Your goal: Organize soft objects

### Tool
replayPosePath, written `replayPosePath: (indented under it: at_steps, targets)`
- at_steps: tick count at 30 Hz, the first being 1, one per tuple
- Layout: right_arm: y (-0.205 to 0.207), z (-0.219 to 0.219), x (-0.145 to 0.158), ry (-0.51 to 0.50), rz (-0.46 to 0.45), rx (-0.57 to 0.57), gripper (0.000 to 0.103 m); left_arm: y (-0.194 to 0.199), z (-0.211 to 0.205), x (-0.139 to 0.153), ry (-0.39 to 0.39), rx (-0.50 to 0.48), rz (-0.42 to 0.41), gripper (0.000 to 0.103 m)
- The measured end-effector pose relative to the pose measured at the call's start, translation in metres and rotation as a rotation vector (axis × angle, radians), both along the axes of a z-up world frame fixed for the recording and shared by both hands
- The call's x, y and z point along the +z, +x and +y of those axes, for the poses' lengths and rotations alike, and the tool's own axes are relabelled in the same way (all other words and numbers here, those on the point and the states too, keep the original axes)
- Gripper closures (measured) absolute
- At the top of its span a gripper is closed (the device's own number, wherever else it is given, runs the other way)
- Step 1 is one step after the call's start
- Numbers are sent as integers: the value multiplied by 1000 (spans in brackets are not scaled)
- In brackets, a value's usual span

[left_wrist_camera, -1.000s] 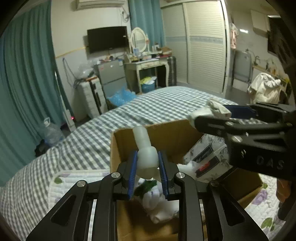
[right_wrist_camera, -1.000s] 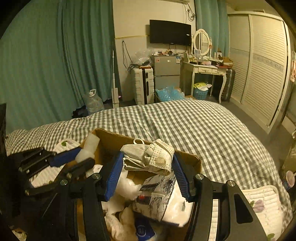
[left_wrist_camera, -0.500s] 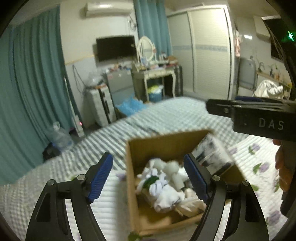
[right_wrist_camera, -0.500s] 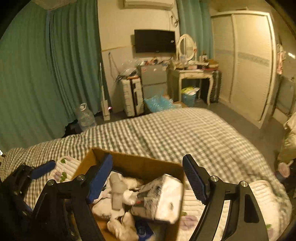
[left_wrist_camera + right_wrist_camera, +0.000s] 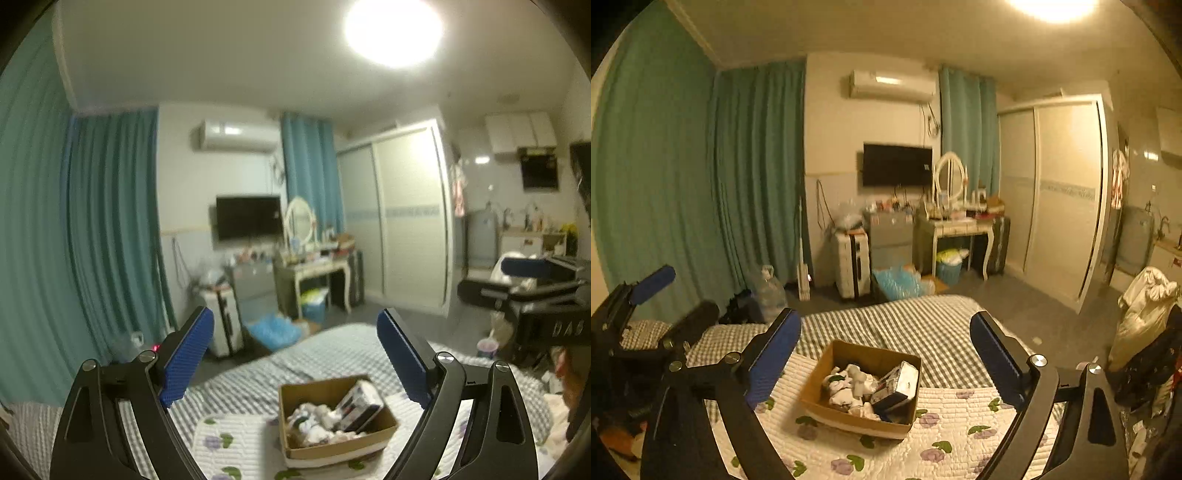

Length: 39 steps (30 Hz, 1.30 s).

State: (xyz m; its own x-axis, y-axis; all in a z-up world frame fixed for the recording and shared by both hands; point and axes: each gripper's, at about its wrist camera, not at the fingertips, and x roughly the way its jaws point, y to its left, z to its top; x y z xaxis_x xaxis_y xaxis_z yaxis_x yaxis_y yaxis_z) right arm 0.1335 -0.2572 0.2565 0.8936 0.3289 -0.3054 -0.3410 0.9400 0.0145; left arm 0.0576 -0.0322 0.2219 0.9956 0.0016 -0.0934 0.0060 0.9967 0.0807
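Observation:
A brown cardboard box (image 5: 341, 448) (image 5: 820, 373) sits on a white floral quilt (image 5: 236, 446) (image 5: 960, 435) on the bed. It holds a heap of white soft items (image 5: 314, 424) (image 5: 849, 387) and a patterned tissue pack (image 5: 360, 404) (image 5: 897, 384) leaning at its right side. My left gripper (image 5: 295, 354) is open and empty, raised well above and behind the box. My right gripper (image 5: 886, 354) is open and empty too, high above the box. Each gripper shows at the edge of the other's view, the right one (image 5: 524, 277) and the left one (image 5: 646, 306).
The bed has a grey checked cover (image 5: 908, 325). Beyond its foot stand a white suitcase (image 5: 851, 262), a dressing table with mirror (image 5: 956, 225), blue bags (image 5: 897, 282) and a water jug (image 5: 768, 290). A heap of clothes (image 5: 1145, 306) lies at the right.
Both grippers let go of their soft items into the box, opened wide, then lifted up and back, so the box now looks small and far below.

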Motion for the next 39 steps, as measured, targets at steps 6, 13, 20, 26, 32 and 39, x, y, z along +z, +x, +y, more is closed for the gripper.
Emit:
replayPosePath:
  at_steps: [6, 13, 20, 26, 32, 39]
  targets:
    - [-61, -6, -20, 11, -76, 21, 0, -36, 14, -17, -30, 20, -33, 12]
    - [-64, -6, -86, 79, -68, 18, 0, -26, 36, -84, -103, 27, 63, 12]
    - [-30, 10, -165, 84, 7, 8, 0, 10, 33, -151, -66, 80, 181, 12]
    - [-9, 18, -207, 53, 73, -6, 0, 16, 27, -170, -40, 89, 229, 12]
    - [-6, 18, -217, 55, 99, -14, 0, 15, 27, -174, -58, 76, 232, 12]
    - [-12, 22, -212, 57, 94, -23, 0, 12, 29, -177, -59, 61, 232, 12]
